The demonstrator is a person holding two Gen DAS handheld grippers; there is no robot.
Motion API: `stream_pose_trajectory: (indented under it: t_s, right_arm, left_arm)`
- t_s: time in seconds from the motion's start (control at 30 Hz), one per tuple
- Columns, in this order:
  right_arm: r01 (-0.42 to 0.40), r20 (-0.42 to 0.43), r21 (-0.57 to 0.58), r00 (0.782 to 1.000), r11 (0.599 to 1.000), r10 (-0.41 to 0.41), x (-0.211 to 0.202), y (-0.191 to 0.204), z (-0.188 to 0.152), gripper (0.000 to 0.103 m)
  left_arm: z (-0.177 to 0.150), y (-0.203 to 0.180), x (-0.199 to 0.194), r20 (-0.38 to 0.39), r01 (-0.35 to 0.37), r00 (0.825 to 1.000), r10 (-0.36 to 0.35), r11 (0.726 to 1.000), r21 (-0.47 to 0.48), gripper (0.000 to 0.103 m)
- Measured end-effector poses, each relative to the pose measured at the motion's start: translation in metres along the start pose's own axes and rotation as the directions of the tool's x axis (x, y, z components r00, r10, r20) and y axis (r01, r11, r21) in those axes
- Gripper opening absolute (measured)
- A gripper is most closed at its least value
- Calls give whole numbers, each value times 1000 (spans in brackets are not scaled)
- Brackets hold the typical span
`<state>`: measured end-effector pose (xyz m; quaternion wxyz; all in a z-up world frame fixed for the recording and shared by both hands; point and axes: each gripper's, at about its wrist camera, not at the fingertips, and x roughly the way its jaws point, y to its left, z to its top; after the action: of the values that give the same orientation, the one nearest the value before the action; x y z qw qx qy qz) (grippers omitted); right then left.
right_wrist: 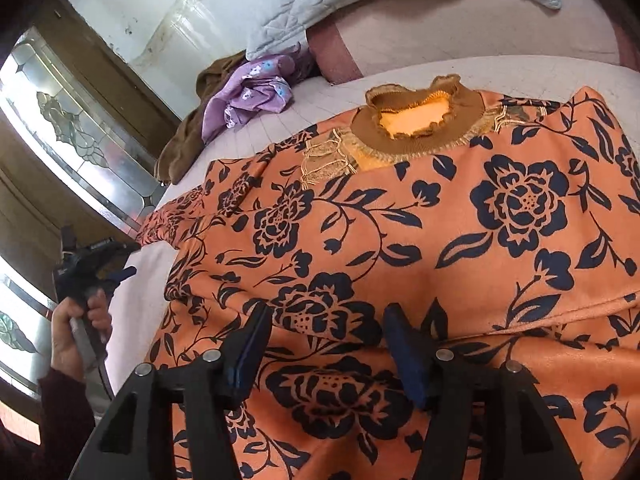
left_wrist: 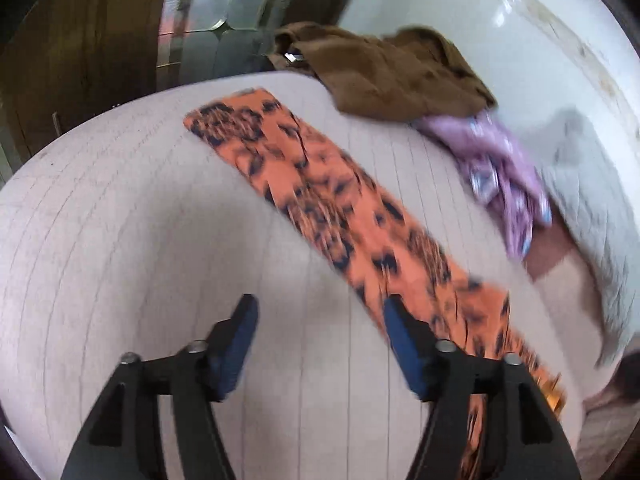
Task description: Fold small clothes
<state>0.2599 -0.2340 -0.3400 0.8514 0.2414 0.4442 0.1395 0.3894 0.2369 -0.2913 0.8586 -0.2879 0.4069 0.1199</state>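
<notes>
Orange floral top (right_wrist: 400,240) lay flat on the bed (left_wrist: 120,200), sleeve (left_wrist: 320,200) outstretched, unfolded; both grippers (left_wrist: 318,308) (right_wrist: 326,316) gaped, holding nothing.

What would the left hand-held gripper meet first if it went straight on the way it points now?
Probably the pale bed cover itself. The open left hand-held gripper points at bare cover, with the sleeve of the orange floral top just to its right. Depth is unclear.

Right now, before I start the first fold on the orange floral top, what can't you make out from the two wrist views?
- Orange floral top: hem and right sleeve cut off by the right wrist view's edges.
- Its left sleeve: motion-blurred in the left wrist view.
- Brown garment: crumpled, type unreadable.
- Purple garment: bunched, partly under the grey quilt.
</notes>
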Motion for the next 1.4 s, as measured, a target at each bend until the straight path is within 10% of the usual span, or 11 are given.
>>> stream_pose_trajectory:
  t_s: [0.23, 0.47, 0.6, 0.97, 1.2, 1.4]
  right_arm:
    - [5, 5, 2, 1000, 1000, -5, 1, -2, 0, 61]
    - [-13, 9, 25, 1000, 1000, 13, 3, -5, 3, 61]
    - [-15, 12, 27, 1000, 1000, 15, 2, -6, 3, 61]
    - [-2, 114, 56, 993, 998, -4, -29, -9, 18, 45]
    - [3, 244, 133, 969, 991, -36, -72, -27, 35, 45]
    - [-38, 305, 279, 951, 960, -51, -102, -66, 47, 45]
  left_arm:
    - [43, 39, 47, -38, 100, 993, -112, 967, -235, 74]
    - [69, 28, 71, 9, 115, 993, -115, 978, -174, 72]
    - [72, 15, 86, 26, 22, 999, -20, 997, -78, 13]
    - [54, -74, 7, 161, 25, 986, -55, 983, 181, 6]
    - [-40, -186, -91, 161, 116, 962, -220, 865, 488, 6]
    - [-176, -274, -122, -68, 252, 953, -294, 651, 716, 9]
